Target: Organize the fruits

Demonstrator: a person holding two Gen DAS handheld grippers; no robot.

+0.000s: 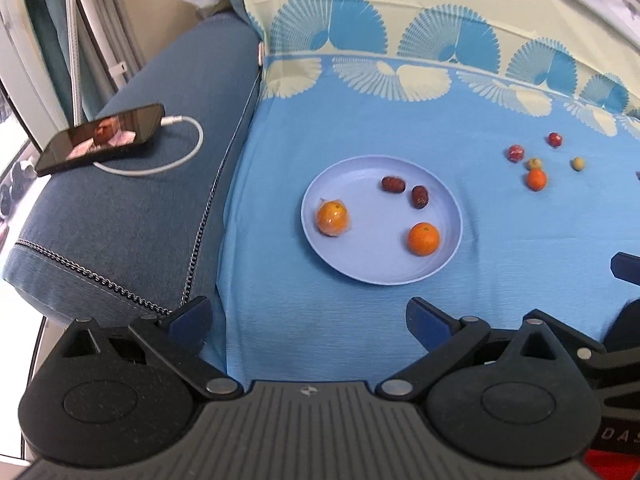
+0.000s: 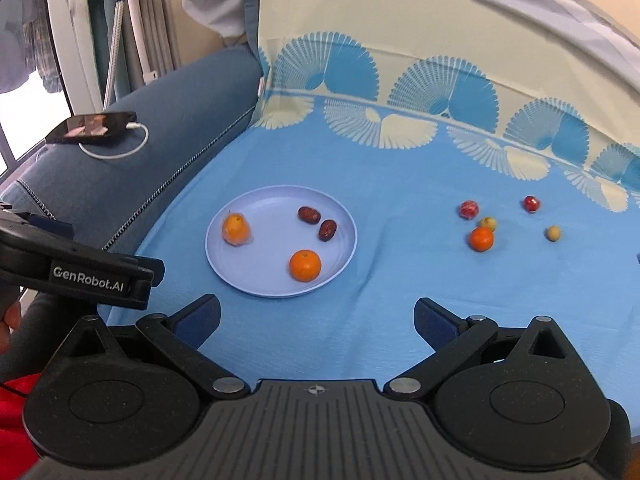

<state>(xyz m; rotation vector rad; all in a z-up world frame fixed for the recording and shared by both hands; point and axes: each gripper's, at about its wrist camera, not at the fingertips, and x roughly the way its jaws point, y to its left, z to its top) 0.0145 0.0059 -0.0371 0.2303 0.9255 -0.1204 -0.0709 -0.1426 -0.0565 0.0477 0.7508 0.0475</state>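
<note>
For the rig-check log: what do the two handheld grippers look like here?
Both are matte black plastic with ribbed bases, round textured pivot housings, silver rivets and dark blue finger pads. The left gripper bears white "GenRobot.AI" lettering on its side; the right gripper matches it. Red fabric shows beneath.

matt plastic plate (image 2: 224, 264); woven cloth (image 2: 400, 300); glossy phone (image 1: 100, 136)

Left gripper: black two-finger left gripper (image 1: 308, 322) with blue pads, jaws spread wide, nothing between them, pointing steeply downward.
Right gripper: matching black two-finger right gripper (image 2: 317, 320) with blue pads, jaws at their widest, nothing between them, angled downward.
Relative position: the left gripper's black body shows at the left edge of the right wrist view, just beside the right gripper.
</note>
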